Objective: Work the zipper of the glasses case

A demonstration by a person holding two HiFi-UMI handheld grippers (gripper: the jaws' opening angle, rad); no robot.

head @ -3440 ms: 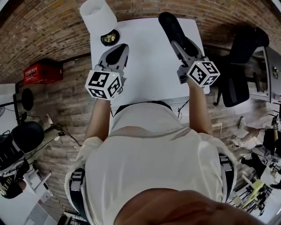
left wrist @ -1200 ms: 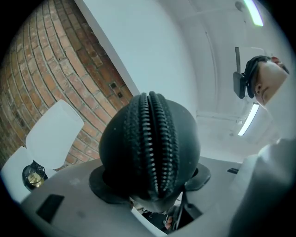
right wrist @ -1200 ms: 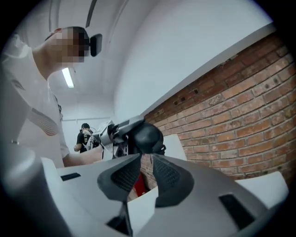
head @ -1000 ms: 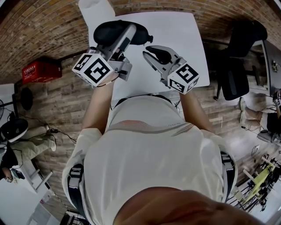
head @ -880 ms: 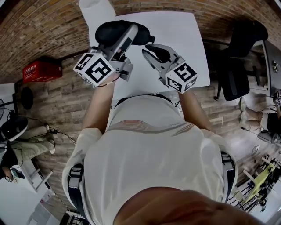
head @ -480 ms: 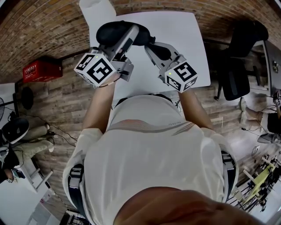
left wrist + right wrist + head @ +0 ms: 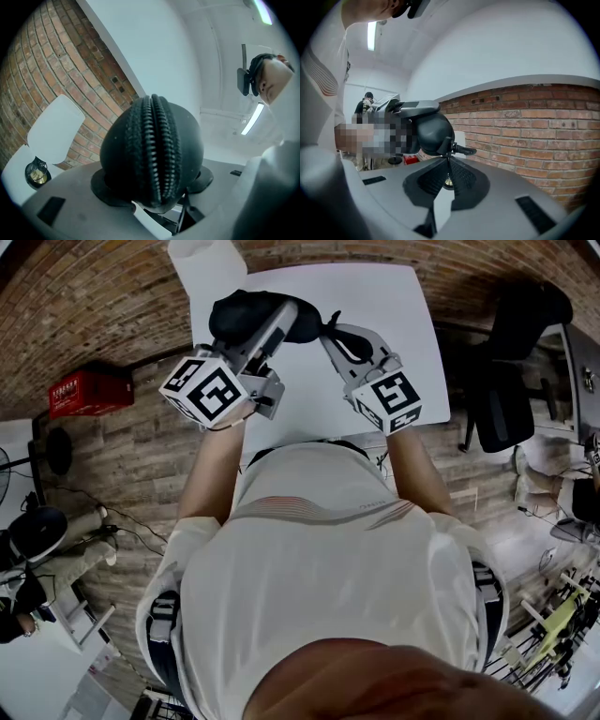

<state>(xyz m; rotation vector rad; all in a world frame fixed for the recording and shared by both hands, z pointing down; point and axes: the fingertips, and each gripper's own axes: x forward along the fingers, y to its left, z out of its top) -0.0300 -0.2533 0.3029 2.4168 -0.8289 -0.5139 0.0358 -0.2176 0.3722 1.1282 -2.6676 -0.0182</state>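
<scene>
Two hand-held grippers meet at the case [image 7: 242, 313], which is held in the air over the far left part of the tabletop [image 7: 375, 287]. The left hand-held gripper [image 7: 278, 317] has its jaws clamped on the case's two rounded sides. The zipper [image 7: 157, 154] faces back along that gripper, its teeth meshed over the stretch that shows. The right hand-held gripper [image 7: 330, 326] is at the case's right end with its jaws drawn almost together. Their tips meet just under the slider [image 7: 448, 146], and the pull tab [image 7: 464, 151] sticks out to the right above them. They seem to nip the slider's base, though the hold looks slight. The case looks light, with a stiff shell under a cloth skin, so a firm squeeze across its sides should neither crush it nor let it slide. The zipper is the weak spot: the tab is small, smooth and free to swing, and could slip out of a shallow pinch. A better hold would take the tab deep between the pads. The pull should then run along the seam, with the left hand-held gripper bracing the case against it.
</scene>
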